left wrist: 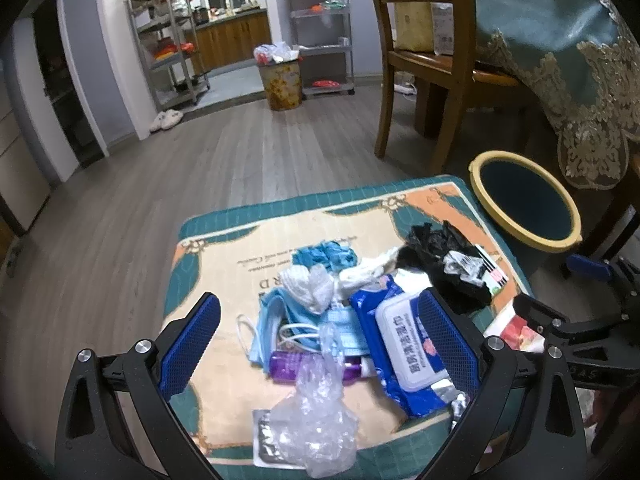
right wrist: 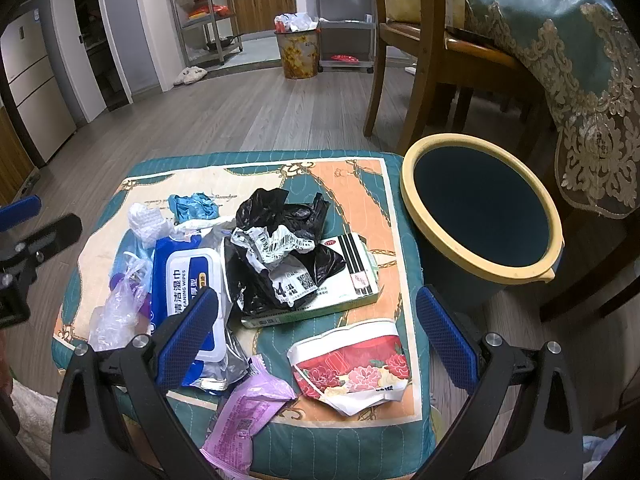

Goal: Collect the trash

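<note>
A: What did the left wrist view show?

B: The left gripper [left wrist: 320,340] hung over the cushion [left wrist: 224,248], fingers wide apart and clamping nothing. Between them lay a blue wipes pack [left wrist: 404,344], blue face masks [left wrist: 276,320], a purple tube [left wrist: 288,366] and, nearest, crumpled clear plastic [left wrist: 316,420]. A black bag [left wrist: 440,248] sat farther off to the right, and the yellow-rimmed bin [left wrist: 524,200] stood on the floor just beside the cushion's far right corner.

A: And the right wrist view?

B: The right gripper [right wrist: 316,340] was also spread open and empty. A floral wrapper [right wrist: 352,364] lay between its fingers, a purple packet [right wrist: 248,412] near left, a flat box [right wrist: 320,304] under the black bag beyond. The bin stood to the right, open, its inside dark.
</note>
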A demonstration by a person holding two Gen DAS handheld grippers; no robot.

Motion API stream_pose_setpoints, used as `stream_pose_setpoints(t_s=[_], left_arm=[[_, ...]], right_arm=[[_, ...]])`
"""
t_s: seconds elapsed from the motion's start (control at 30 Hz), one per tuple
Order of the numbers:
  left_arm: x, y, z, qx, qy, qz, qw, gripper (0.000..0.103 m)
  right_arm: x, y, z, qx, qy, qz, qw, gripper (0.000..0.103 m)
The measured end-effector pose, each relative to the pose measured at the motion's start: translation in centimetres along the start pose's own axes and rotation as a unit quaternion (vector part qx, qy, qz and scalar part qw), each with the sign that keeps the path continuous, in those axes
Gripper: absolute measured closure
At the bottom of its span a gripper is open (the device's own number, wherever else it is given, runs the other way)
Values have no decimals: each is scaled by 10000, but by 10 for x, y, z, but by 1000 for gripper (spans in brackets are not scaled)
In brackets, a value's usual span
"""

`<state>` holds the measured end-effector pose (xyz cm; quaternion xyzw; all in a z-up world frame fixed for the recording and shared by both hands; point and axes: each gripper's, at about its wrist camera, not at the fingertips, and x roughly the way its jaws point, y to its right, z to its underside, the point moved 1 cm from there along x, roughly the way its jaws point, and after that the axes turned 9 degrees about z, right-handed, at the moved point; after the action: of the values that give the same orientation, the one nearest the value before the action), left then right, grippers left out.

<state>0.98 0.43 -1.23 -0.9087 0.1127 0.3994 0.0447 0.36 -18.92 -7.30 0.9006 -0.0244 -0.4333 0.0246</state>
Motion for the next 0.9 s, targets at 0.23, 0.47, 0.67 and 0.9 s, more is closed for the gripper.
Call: stream_pose_setpoints(t_s=[0.23, 0.47, 0.67, 0.9], left_arm=[[4, -26, -13, -223, 53, -14, 9997, 5], [13, -62, -15, -535, -38, -495, 9973, 5], [23, -86, -7, -890, -228, -520, 9944, 5], [39, -89, -1, -955, -459, -347, 9938, 6]], right_arm=[[11, 0, -3, -110, -129, -106, 9998, 6], [37, -10, -16, -161, -281, -315, 9990, 7], [56, -32, -9, -525, -651, -623, 9946, 69], [33, -34, -20, -608, -250, -722, 9952, 99]])
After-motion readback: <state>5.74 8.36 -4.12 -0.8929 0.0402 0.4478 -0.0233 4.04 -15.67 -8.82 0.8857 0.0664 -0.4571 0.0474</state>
